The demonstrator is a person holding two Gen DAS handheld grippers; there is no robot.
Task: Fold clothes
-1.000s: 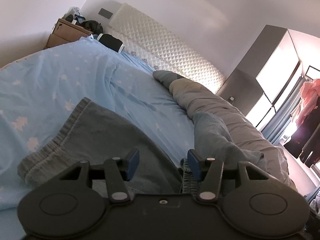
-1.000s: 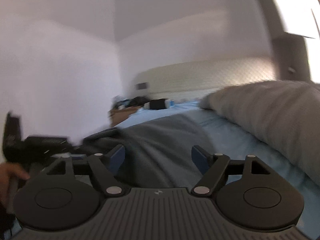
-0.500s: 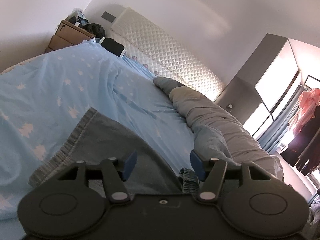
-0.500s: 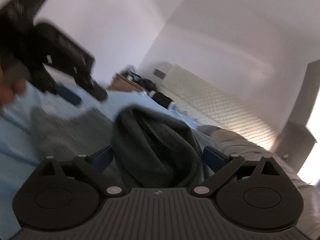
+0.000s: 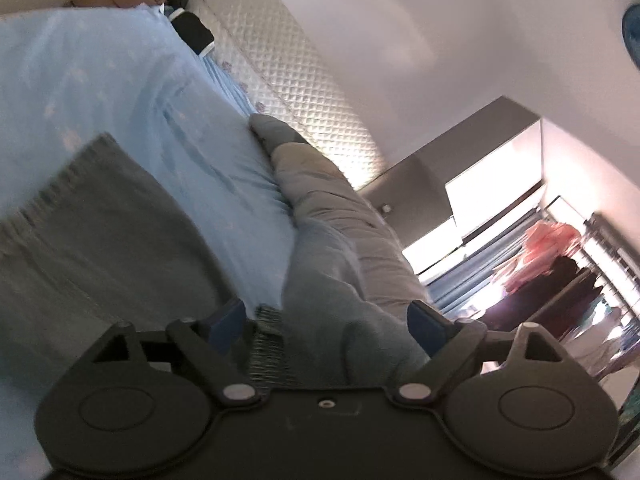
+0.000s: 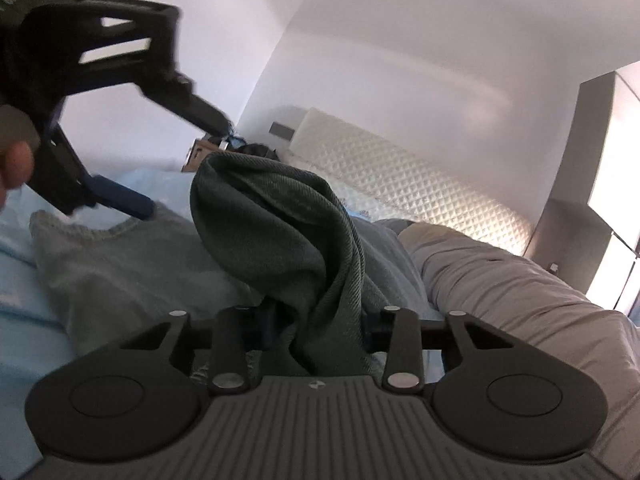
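Right tongs [image 6: 320, 320] pinching a bunched fold of the dark grey garment [image 6: 280, 216], lifted above the blue bedsheet [image 5: 100, 68]; left tongs [image 5: 326, 322] spread wide, empty, hovering over the garment's ribbed hem [image 5: 268, 344], left of the grey duvet [image 5: 340, 216]. Risk: cloth held by one bunch only may slip or drag the flat part askew; the hem may fold unevenly. Compared with half a second earlier, the right tongs have closed; the left have opened wider.
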